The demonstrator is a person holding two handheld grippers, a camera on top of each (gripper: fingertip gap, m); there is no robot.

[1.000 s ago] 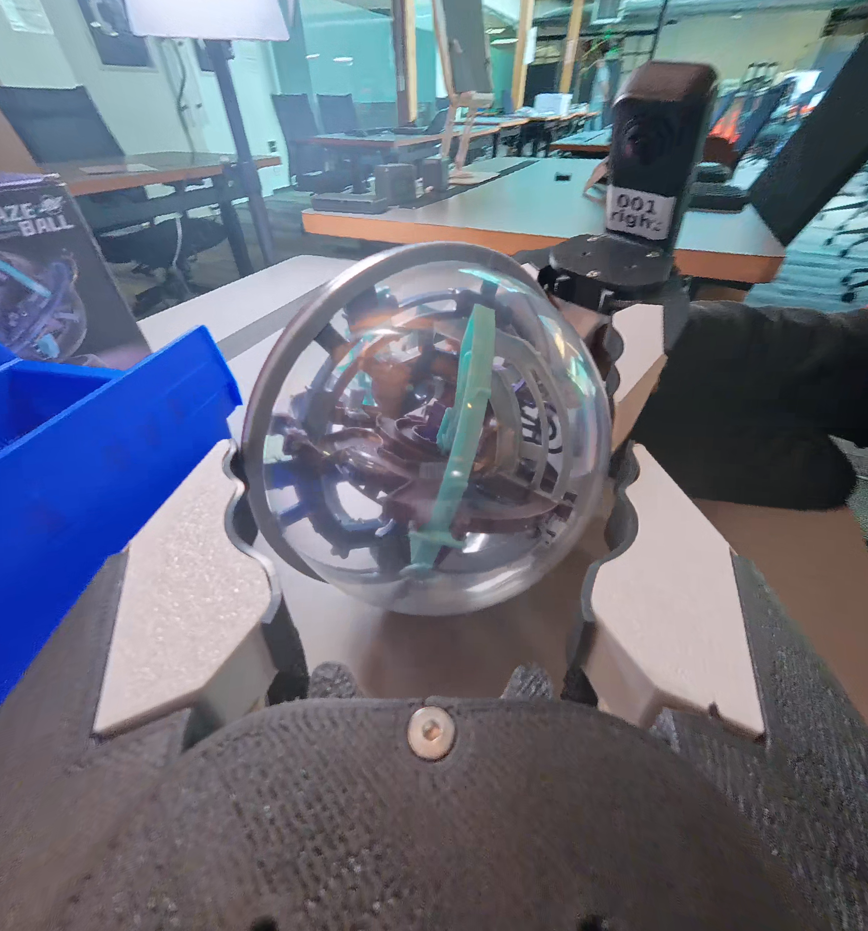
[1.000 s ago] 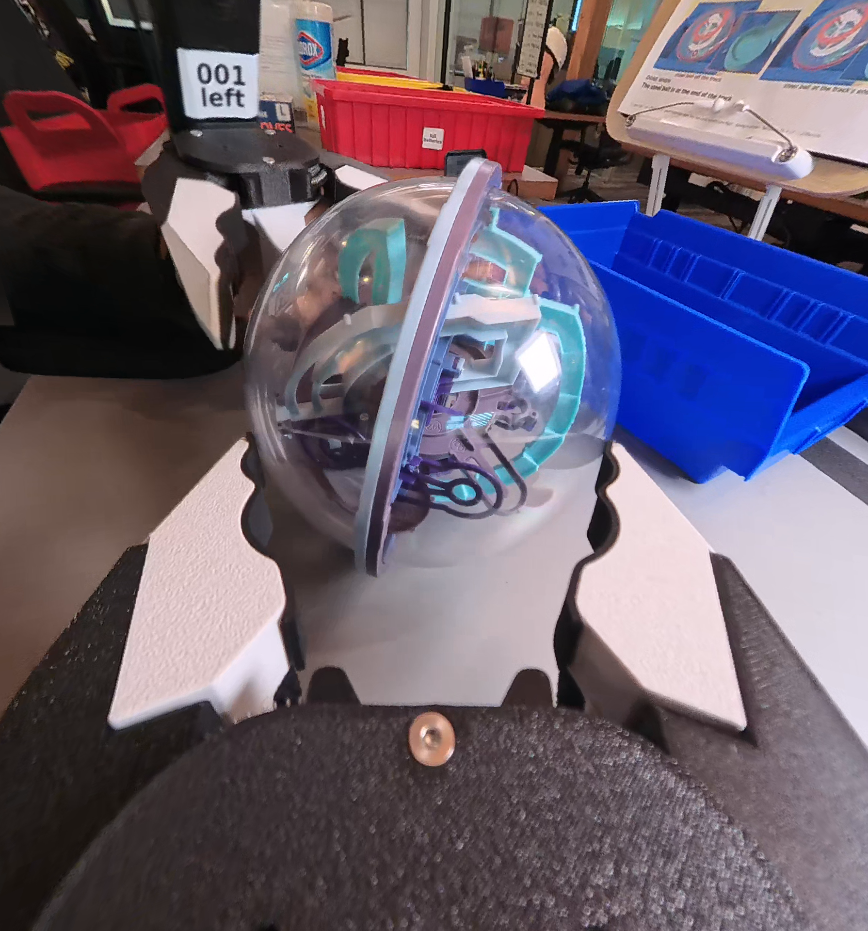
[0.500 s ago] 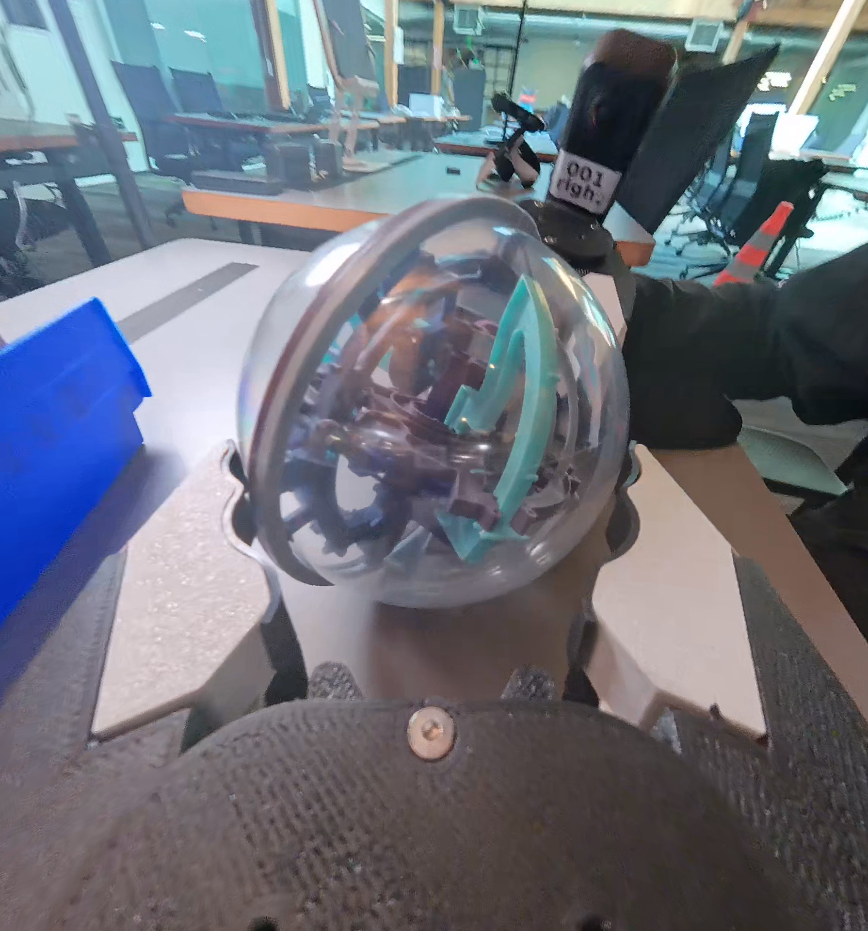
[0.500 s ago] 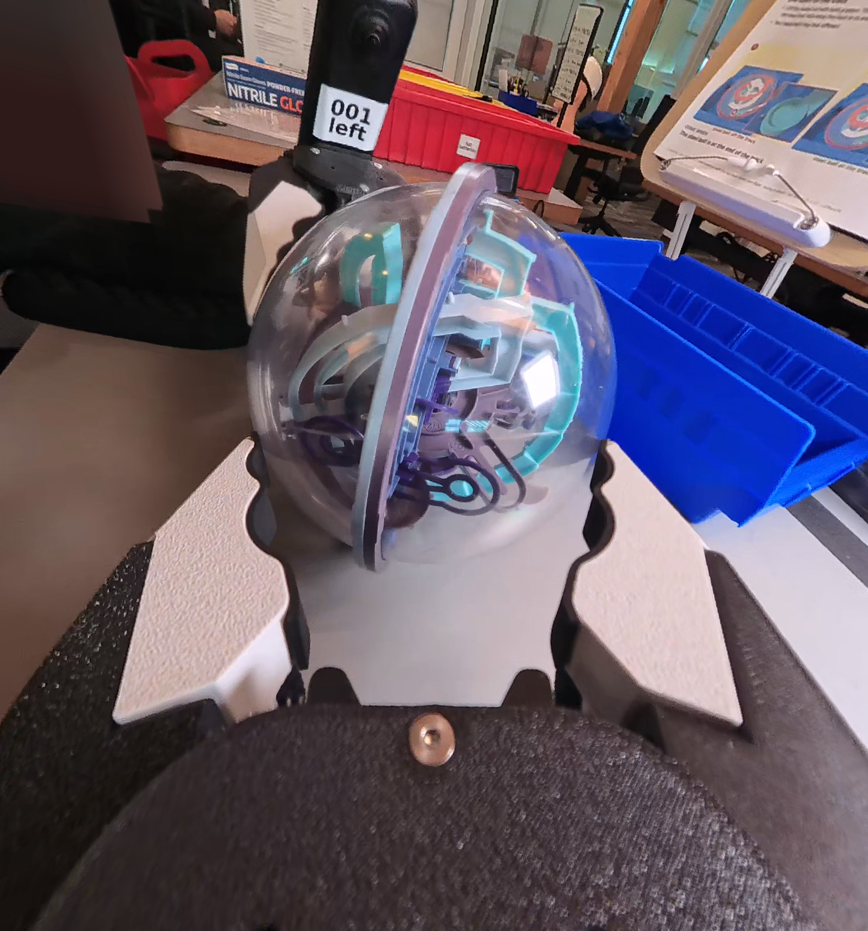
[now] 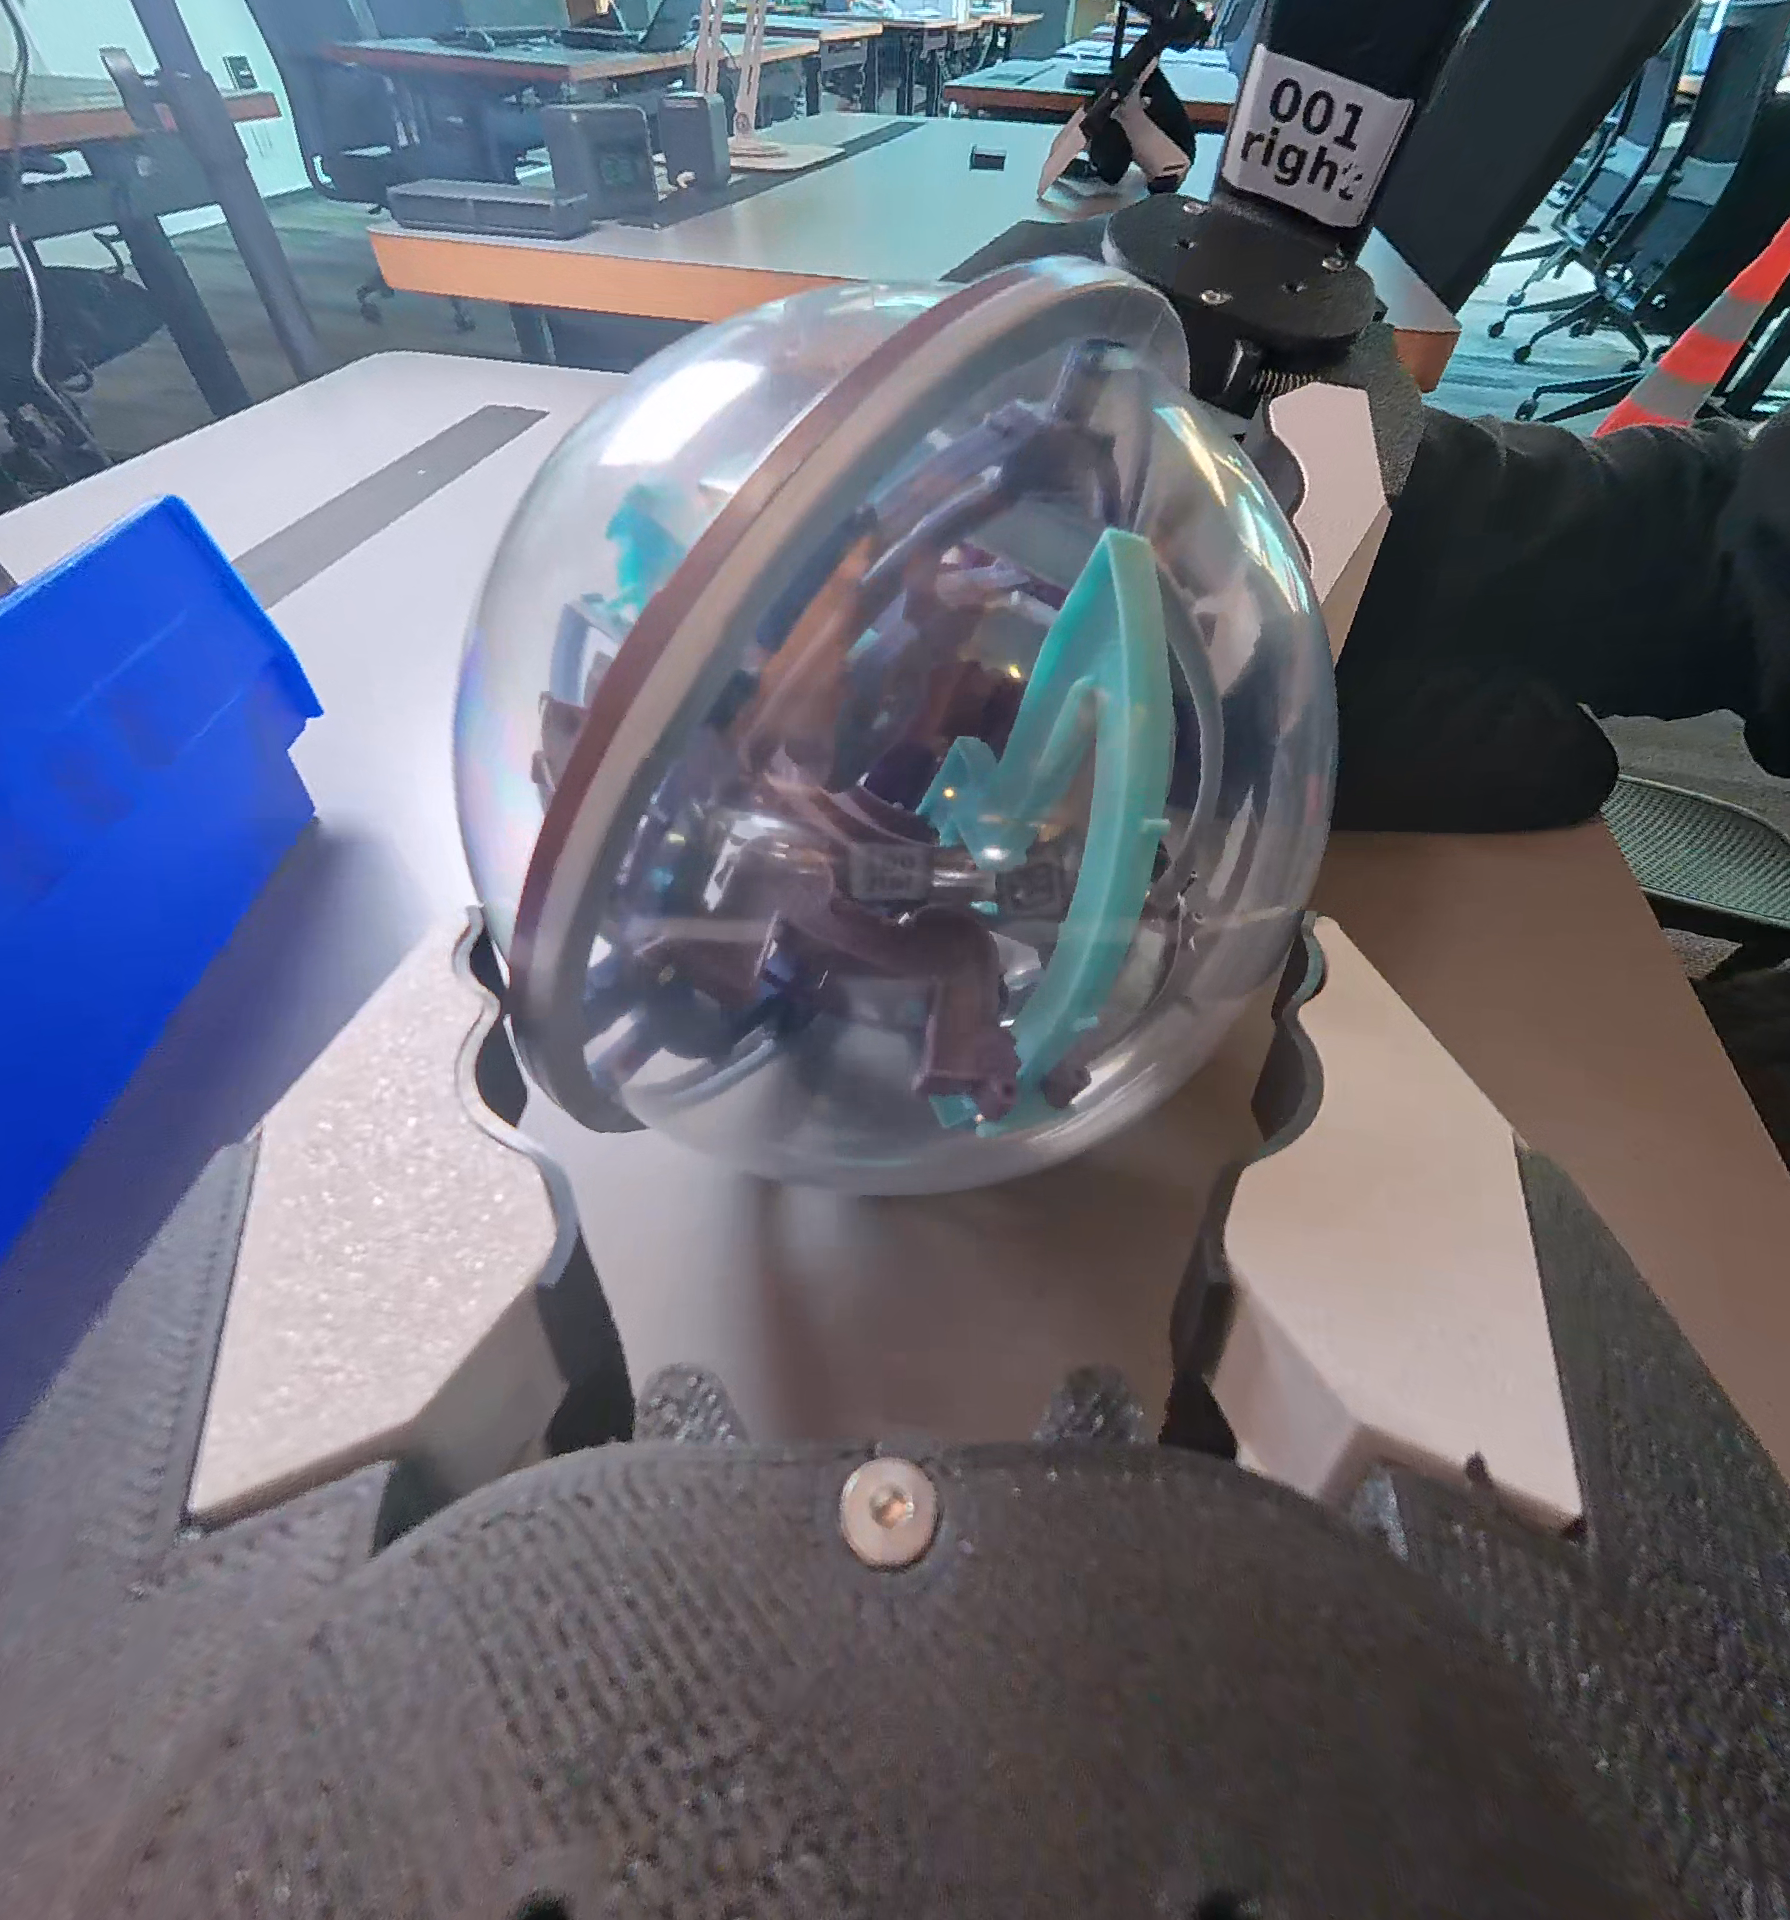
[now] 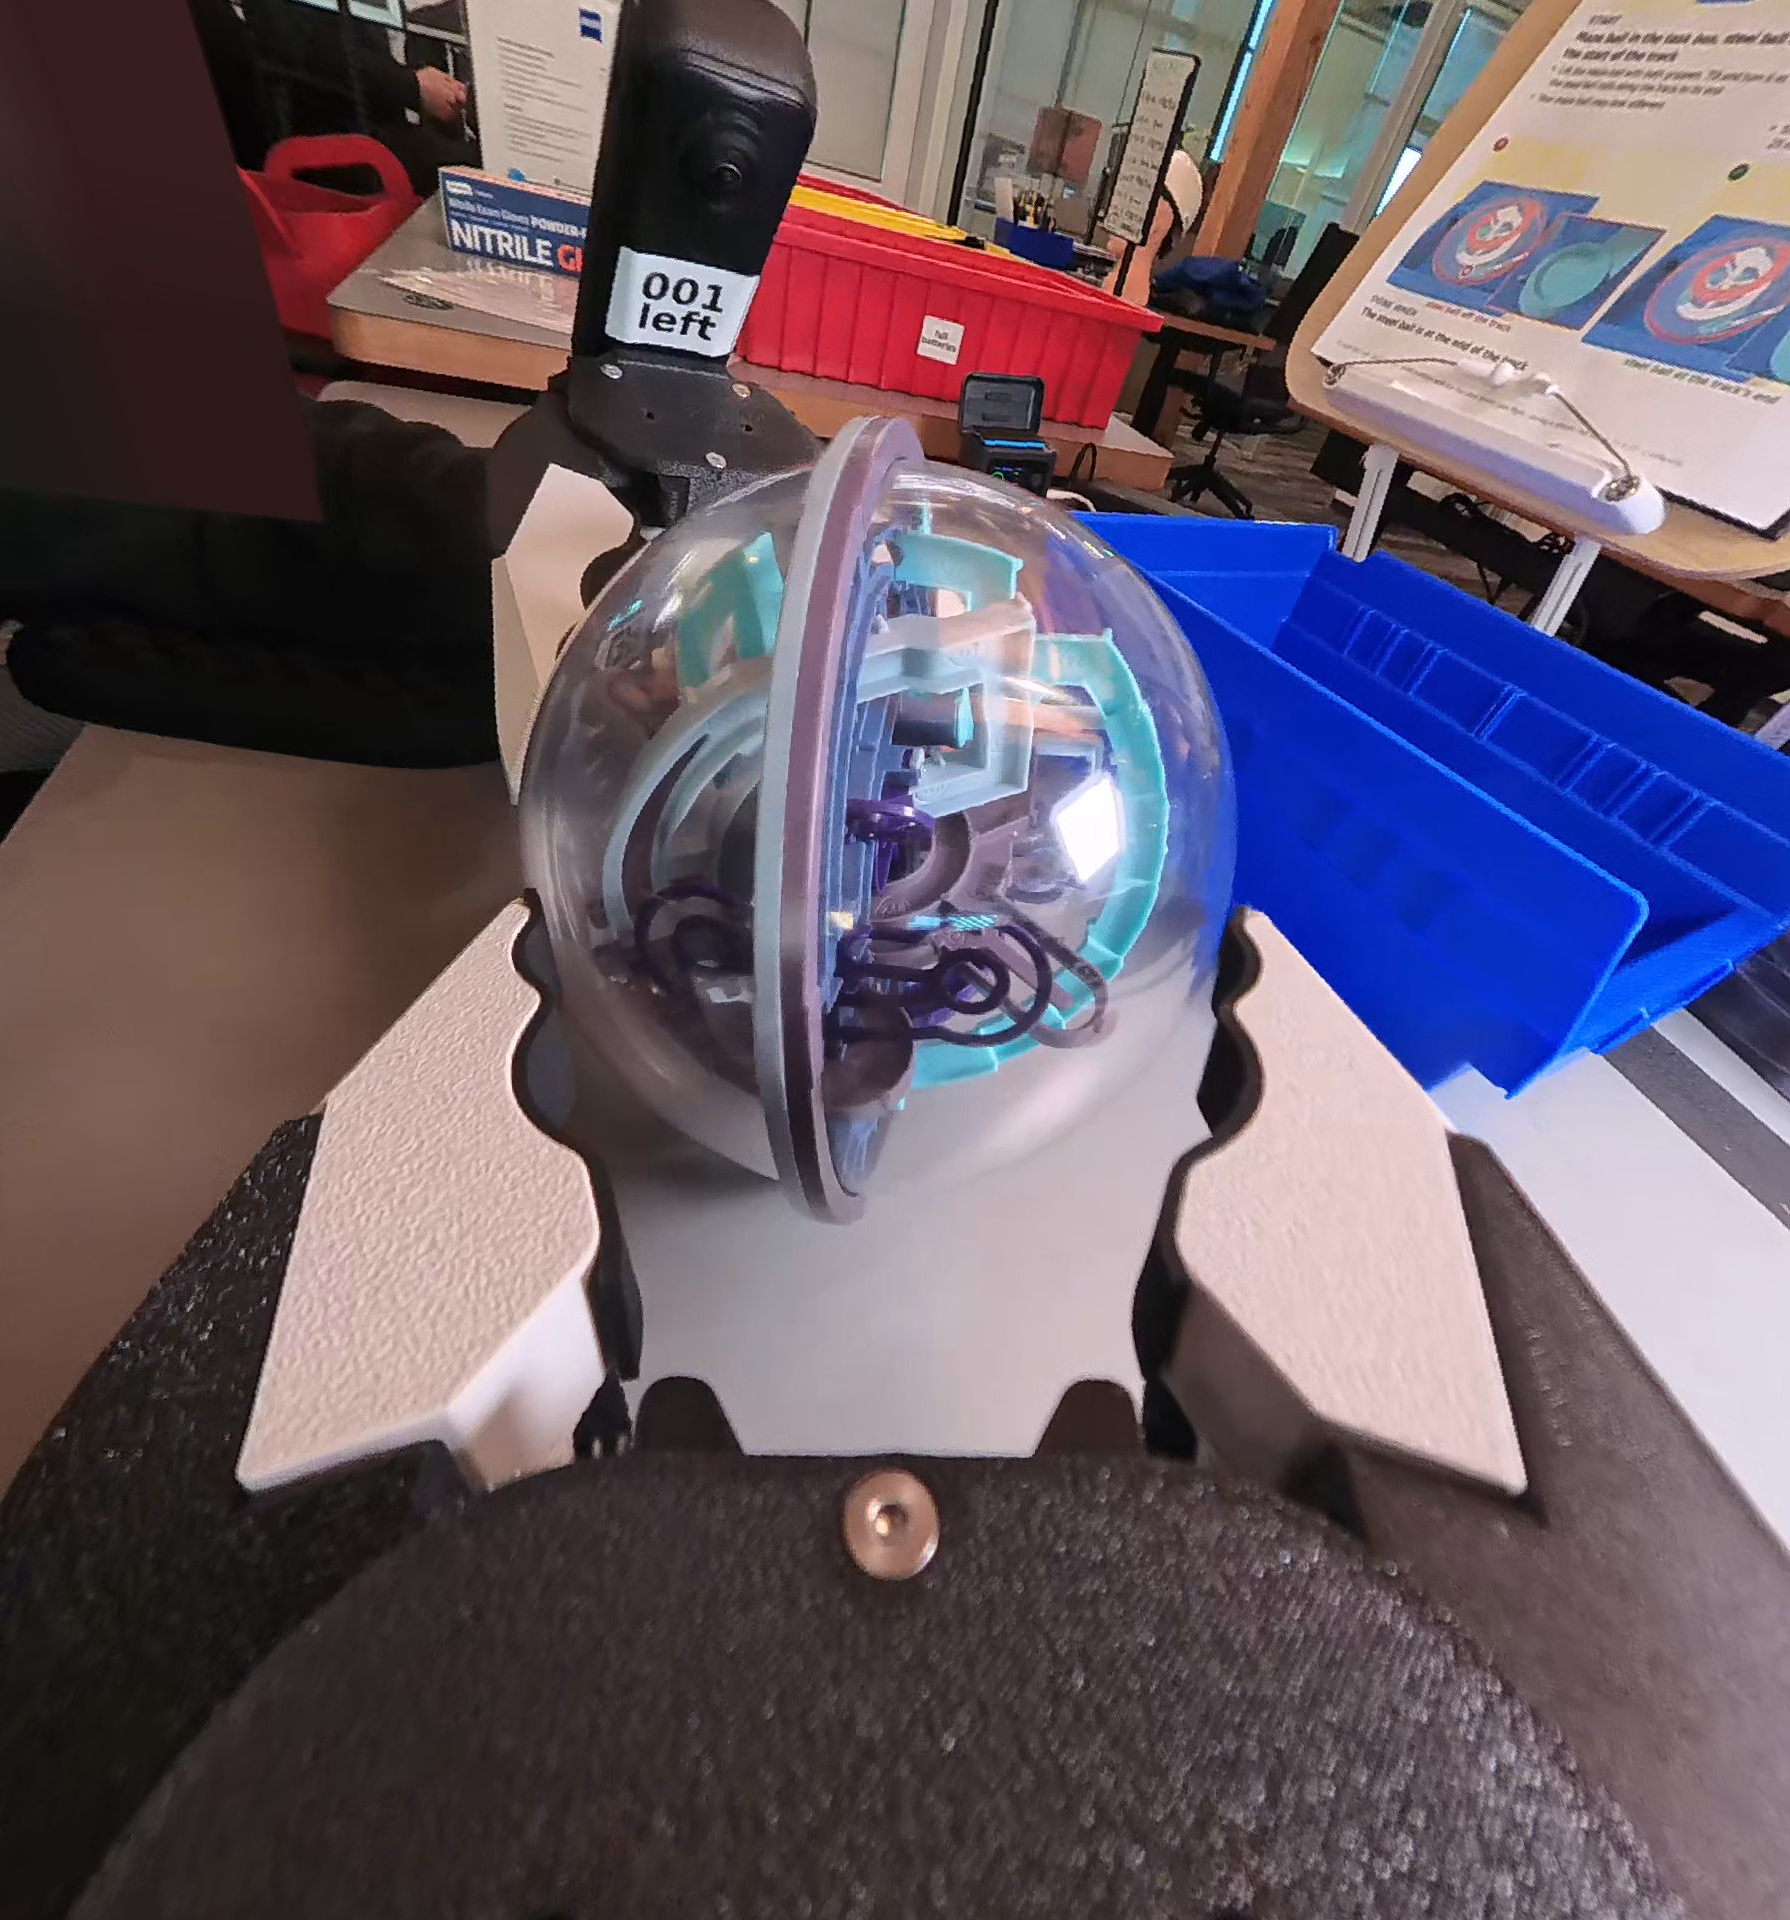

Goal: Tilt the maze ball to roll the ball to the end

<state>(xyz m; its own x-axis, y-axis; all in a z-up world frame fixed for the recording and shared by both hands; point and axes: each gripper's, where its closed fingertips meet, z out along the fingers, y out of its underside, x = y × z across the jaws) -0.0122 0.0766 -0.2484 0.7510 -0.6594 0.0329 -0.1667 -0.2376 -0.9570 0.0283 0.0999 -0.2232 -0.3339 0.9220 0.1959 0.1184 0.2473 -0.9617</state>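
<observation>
Above grey table (image 5: 371,457), maze ball (image 5: 891,727) clamped btwn both grippers' pads.

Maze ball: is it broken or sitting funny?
Not broken. The maze ball sits tilted, its seam ring slanting, held off the table between both tongs. That fits tilting it. The blue bin beside it looks normal.

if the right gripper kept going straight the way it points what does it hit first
The maze ball already sits between the right gripper's fingers, so it would push that first. Past the ball, the left gripper looks next, though depth is unclear.
</observation>
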